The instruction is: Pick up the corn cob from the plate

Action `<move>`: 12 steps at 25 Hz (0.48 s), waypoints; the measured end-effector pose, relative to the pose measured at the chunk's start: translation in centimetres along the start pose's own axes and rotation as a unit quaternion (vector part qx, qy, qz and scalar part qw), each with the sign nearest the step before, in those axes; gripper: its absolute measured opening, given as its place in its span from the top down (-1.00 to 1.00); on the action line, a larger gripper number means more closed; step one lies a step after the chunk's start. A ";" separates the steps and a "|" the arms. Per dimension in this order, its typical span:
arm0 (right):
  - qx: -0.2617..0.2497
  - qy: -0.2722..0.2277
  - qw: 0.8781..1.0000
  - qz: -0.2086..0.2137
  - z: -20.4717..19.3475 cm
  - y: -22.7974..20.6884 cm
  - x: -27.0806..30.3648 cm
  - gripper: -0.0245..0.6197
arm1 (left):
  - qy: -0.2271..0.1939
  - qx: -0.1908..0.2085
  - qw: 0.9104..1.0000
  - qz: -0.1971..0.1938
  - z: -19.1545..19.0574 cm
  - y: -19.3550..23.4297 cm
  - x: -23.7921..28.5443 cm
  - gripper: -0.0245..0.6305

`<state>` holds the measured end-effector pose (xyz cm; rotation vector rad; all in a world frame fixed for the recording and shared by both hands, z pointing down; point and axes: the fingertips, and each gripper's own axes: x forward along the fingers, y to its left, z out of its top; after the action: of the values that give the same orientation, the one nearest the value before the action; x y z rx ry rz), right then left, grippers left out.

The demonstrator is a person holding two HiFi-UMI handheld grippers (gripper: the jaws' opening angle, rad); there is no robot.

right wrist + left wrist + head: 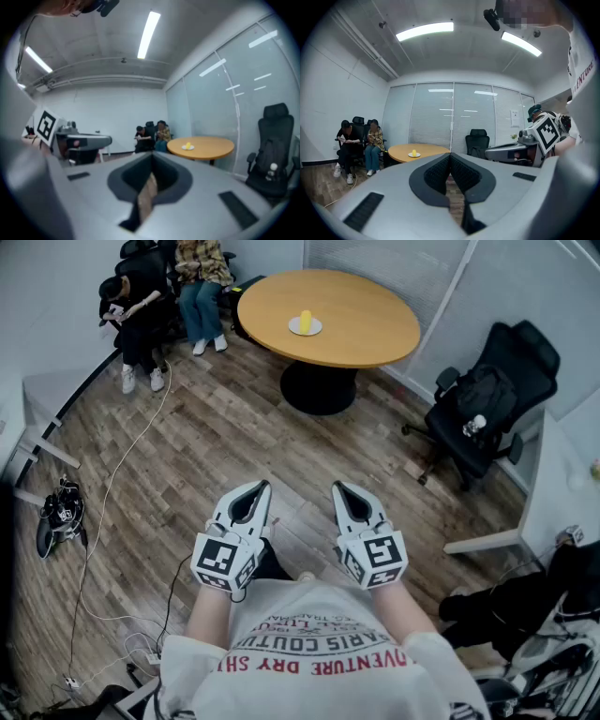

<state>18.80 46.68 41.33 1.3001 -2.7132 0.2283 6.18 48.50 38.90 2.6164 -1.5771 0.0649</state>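
Note:
A short yellow corn cob (305,320) stands on a small white plate (306,328) on the round wooden table (375,329) far across the room. In the left gripper view the corn cob (413,152) is a small yellow spot on the table; in the right gripper view the cob (188,145) sits right of centre. My left gripper (259,488) and right gripper (339,488) are held side by side close to my chest, far from the table. Both are shut, tips touching, nothing between them.
Two people sit on chairs (159,287) left of the table. A black office chair (487,399) stands at the right by a white desk (562,474). A white cable (122,465) trails over the wooden floor, and shoes (58,512) lie at the left.

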 end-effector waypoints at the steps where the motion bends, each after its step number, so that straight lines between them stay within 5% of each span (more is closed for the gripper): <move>1: 0.001 0.001 1.000 0.000 -0.1 0.0 0.0 0.83 | 0.000 0.000 1.000 -0.001 0.0 0.0 0.0 0.83; 12: 0.010 0.004 1.000 0.000 -0.3 -0.8 0.7 0.83 | 0.004 -0.007 1.000 -0.011 -0.3 -0.2 1.2 0.83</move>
<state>19.03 45.73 41.78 1.3005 -2.7120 0.2601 6.91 47.58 39.32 2.6190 -1.5418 0.0630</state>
